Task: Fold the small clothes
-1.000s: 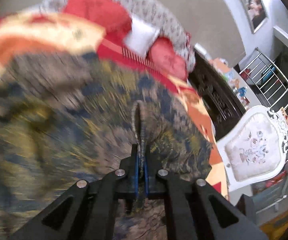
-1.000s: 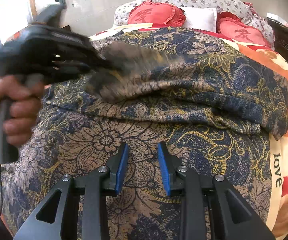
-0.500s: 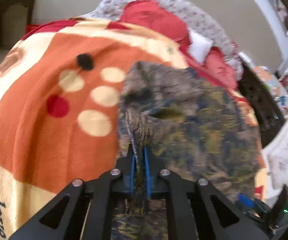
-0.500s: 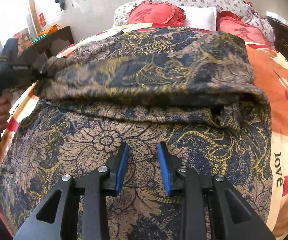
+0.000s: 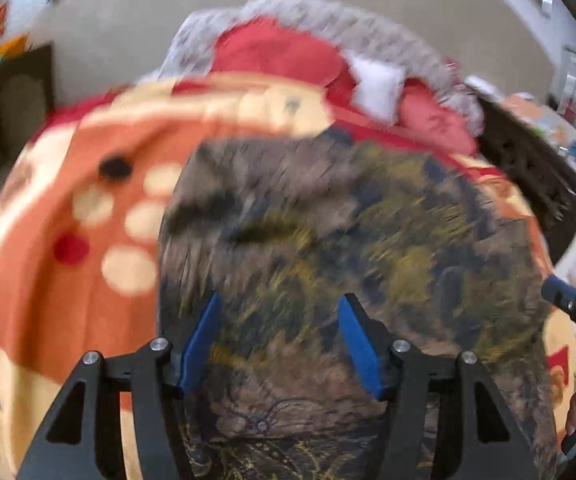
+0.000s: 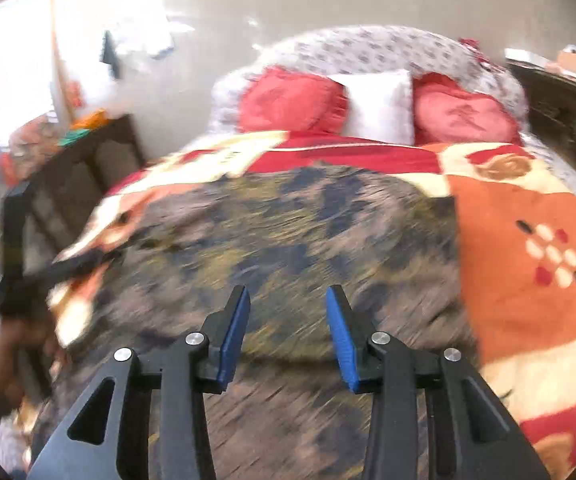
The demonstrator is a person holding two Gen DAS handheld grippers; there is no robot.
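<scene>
A dark blue, brown and gold floral garment (image 5: 348, 248) lies spread on the bed's orange and cream blanket (image 5: 47, 280); it also shows in the right wrist view (image 6: 288, 240). My left gripper (image 5: 279, 320) is open and empty just above the garment's near part. My right gripper (image 6: 285, 312) is open and empty over the garment's near edge. The left gripper's black body (image 6: 19, 248) shows at the garment's left edge in the right wrist view. Both views are motion-blurred.
Two red pillows (image 6: 292, 104) and a white pillow (image 6: 380, 108) lie at the bed's head. A dark wooden cabinet (image 6: 87, 168) stands left of the bed, and dark wooden furniture (image 5: 528, 168) right of it. The blanket (image 6: 528, 260) is bare right of the garment.
My left gripper pulled a garment edge leftward across the bed, then let go and opened. My right gripper opened wider and drew back. The fold now lies flat.
</scene>
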